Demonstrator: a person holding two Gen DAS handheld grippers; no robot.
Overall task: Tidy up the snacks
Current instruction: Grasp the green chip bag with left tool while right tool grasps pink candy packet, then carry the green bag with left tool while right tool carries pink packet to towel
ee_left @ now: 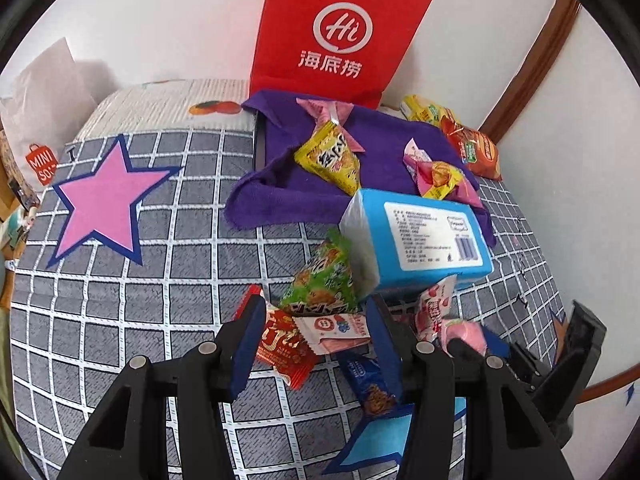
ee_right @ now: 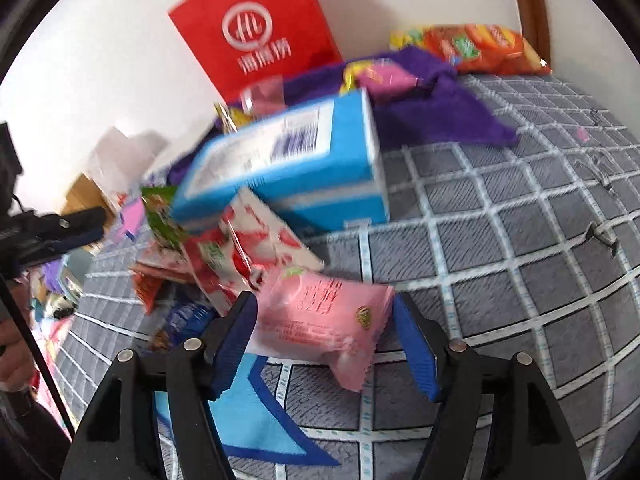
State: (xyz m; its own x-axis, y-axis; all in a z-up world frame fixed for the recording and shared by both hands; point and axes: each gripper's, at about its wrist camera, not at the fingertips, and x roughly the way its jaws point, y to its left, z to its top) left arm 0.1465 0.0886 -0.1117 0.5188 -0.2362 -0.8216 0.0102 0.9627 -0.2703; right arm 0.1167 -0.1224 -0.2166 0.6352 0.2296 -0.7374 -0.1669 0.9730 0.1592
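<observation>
Your bed (ee_left: pixel 120 320), grid-pattern grey cover with a pink star patch (ee_left: pixel 104 204), carries everything. Red paper bag (ee_left: pixel 332 32) stands at the far edge against the wall. Purple cloth (ee_left: pixel 288 168) is spread in front of it, with a yellow snack packet (ee_left: pixel 330 158) and a pink-yellow candy packet (ee_left: pixel 436 176) lying on it; an orange snack pack (ee_left: pixel 476 148) sits at the cloth's far right corner. Blue box (ee_left: pixel 420 236) lies tilted, half on the cloth's near edge, leaning over a green packet (ee_left: pixel 320 276). Near side: a loose snack heap. Your left hand-held gripper (ee_left: pixel 316 344) has jaws partly spread over a red packet (ee_left: pixel 284 352) and a white-pink packet (ee_left: pixel 336 328), pinching nothing; a dark blue wrapper (ee_left: pixel 368 380) sits just beside its right finger. Your right hand-held gripper (ee_right: pixel 326 340) is spread around a pink packet (ee_right: pixel 320 312); left pad touches it, right pad stands clear, frame blurred. A strawberry-print packet (ee_right: pixel 248 256) lies just beyond it.
</observation>
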